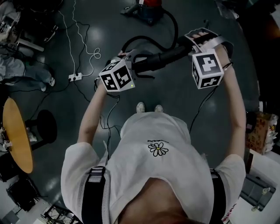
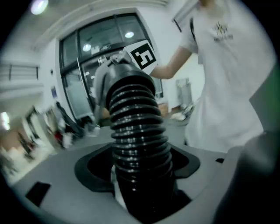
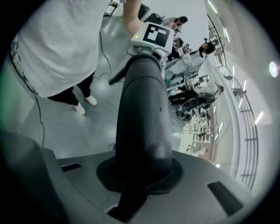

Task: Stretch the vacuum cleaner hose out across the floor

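Note:
The black vacuum hose (image 1: pixel 162 58) is held up in front of the person, and behind it loops back over the floor to the red vacuum cleaner (image 1: pixel 151 6). My left gripper (image 1: pixel 132 60) is at the ribbed part of the hose (image 2: pixel 138 131). In the left gripper view its jaws (image 2: pixel 140 192) stand round the ribs with dark gaps on both sides, so it is open. My right gripper (image 1: pixel 192 45) is shut on the smooth dark handle end (image 3: pixel 142 113), which fills the space between its jaws (image 3: pixel 135 183). Each view shows the other gripper's marker cube at the far end.
A white power strip (image 1: pixel 75 77) with looping cables lies on the dark floor at the left. A round wooden table (image 1: pixel 17 135) and a black stand base (image 1: pixel 43 127) are at the far left. A cardboard box (image 1: pixel 258 131) stands at the right. The person's shoes (image 1: pixel 148 107) are below the hose.

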